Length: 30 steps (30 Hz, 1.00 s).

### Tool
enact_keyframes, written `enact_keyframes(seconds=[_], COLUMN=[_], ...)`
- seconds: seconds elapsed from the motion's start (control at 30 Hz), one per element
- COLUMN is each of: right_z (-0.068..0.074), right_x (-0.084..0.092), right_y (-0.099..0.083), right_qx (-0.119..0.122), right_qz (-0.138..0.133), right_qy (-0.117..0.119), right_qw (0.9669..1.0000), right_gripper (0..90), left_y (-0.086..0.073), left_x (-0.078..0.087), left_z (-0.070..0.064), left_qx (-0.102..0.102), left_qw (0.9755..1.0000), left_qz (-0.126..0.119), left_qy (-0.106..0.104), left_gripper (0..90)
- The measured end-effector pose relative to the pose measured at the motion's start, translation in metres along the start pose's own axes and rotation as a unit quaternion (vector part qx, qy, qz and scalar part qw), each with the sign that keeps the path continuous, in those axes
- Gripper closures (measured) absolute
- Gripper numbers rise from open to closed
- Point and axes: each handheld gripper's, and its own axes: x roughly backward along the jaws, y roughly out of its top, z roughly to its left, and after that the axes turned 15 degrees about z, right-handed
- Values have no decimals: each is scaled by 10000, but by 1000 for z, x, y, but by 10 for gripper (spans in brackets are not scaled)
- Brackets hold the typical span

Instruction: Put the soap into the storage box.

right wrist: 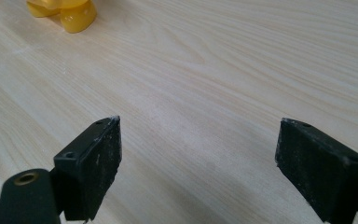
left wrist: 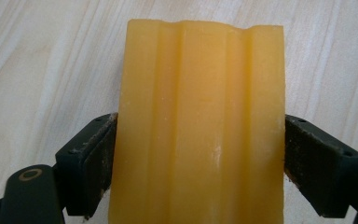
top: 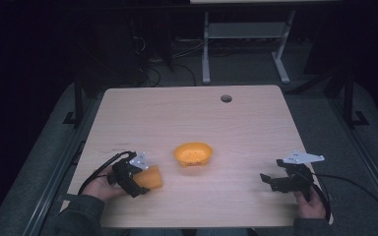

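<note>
In left hand-held gripper [top: 137, 183]: yellow block [left wrist: 200, 130].

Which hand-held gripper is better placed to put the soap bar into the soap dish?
Left hand-held gripper: it clamps the orange soap bar beside the orange soap dish. The right hand-held gripper is open, farther away.

The yellow-orange block [top: 151, 177] is a waxy, soap-like bar with shallow lengthwise grooves down its broad face [left wrist: 200, 126]. It sits clamped by its two long sides between the jaws of the left gripper [top: 137, 181], near the counter's edge at about 7 o'clock. The orange bowl [top: 193, 153] stands upright, open side up, near the counter's middle, at roughly 1 o'clock from the block and apart from it.
</note>
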Motion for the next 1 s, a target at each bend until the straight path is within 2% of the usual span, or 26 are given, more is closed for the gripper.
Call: enact_keyframes(seconds=[0.33, 1.0], right_z=[1, 0], right_x=[0, 0], right_y=[0, -1], right_qx=[7, -1], right_qz=[19, 14], right_qy=[2, -7], right_qw=[10000, 10000], right_gripper=[139, 139], left_y=[0, -1], left_x=[-3, -2], left_z=[0, 0], left_qx=[-24, -73], left_qw=[10000, 10000], left_qz=[1, -36], left_qy=[65, 30], left_gripper=[186, 203])
